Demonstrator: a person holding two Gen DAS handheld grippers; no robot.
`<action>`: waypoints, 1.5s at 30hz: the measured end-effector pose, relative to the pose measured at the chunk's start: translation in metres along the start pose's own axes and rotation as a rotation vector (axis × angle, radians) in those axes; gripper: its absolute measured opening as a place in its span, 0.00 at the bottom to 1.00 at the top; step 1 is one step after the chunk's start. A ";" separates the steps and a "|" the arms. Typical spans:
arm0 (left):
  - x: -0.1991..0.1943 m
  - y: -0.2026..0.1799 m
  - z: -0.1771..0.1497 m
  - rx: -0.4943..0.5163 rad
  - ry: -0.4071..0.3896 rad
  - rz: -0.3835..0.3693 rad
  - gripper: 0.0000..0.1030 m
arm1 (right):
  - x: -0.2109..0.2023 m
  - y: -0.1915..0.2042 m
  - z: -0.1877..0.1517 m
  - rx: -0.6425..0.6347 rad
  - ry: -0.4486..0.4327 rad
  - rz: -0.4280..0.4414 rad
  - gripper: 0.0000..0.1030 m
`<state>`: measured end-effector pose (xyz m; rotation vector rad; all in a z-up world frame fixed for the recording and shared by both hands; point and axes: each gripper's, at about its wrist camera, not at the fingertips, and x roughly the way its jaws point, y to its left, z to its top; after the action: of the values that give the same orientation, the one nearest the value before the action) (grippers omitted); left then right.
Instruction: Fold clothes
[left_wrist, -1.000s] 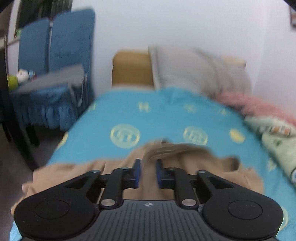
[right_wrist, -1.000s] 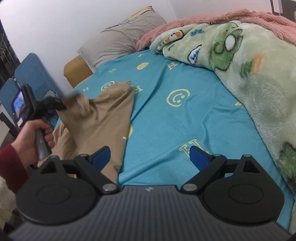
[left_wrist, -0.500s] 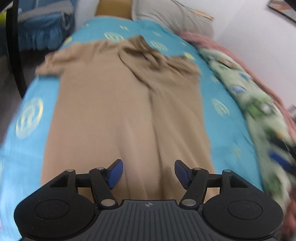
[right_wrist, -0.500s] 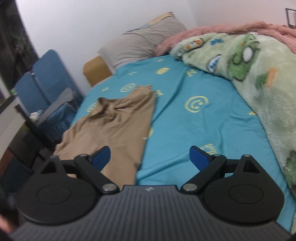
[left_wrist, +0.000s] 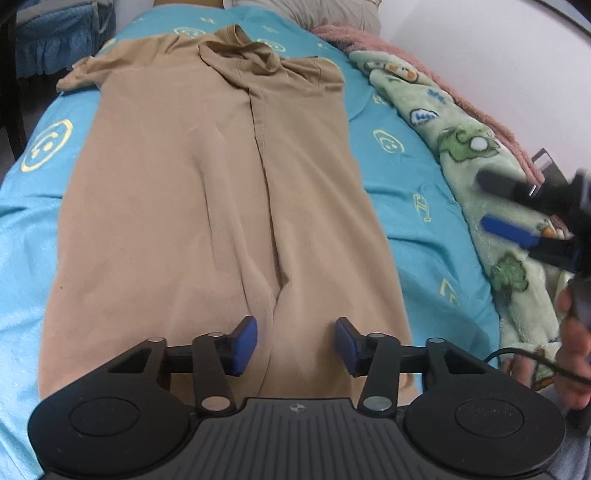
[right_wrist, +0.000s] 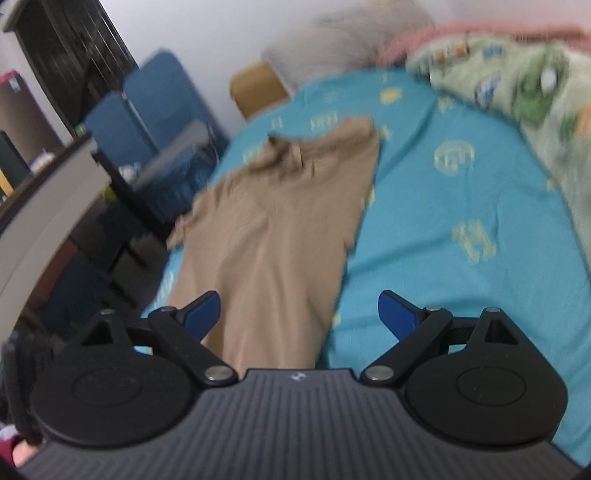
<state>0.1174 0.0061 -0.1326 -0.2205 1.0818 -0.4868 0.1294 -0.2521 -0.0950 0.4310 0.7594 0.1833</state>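
Note:
A tan shirt (left_wrist: 207, 192) lies lengthwise on the blue bed sheet (left_wrist: 402, 192), its right side folded over along a seam down the middle, collar at the far end. My left gripper (left_wrist: 295, 345) is open and empty just above the shirt's near hem. My right gripper (right_wrist: 299, 314) is open and empty, hovering over the shirt's (right_wrist: 280, 229) near right edge; it also shows in the left wrist view (left_wrist: 517, 210) at the right, held by a hand.
A green cartoon blanket (left_wrist: 476, 158) and pink blanket lie along the bed's right side. A grey pillow (right_wrist: 343, 40) sits at the head. Blue chairs (right_wrist: 155, 107) and a dark desk (right_wrist: 44, 206) stand left of the bed.
My left gripper let go of the shirt, opened and drew back to the near hem. The shirt now lies flat. My right gripper swung left toward the shirt.

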 end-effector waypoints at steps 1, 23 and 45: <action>0.000 0.002 0.000 -0.009 0.008 -0.007 0.46 | 0.004 -0.003 -0.004 0.016 0.036 -0.004 0.91; -0.021 -0.018 -0.013 0.078 0.011 0.039 0.42 | 0.007 -0.019 -0.010 0.145 0.088 -0.015 0.90; -0.055 -0.034 -0.019 0.110 -0.065 0.073 0.57 | -0.026 0.010 0.000 -0.020 -0.109 -0.033 0.90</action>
<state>0.0708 0.0039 -0.0836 -0.0988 0.9933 -0.4695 0.1105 -0.2507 -0.0745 0.4064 0.6563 0.1350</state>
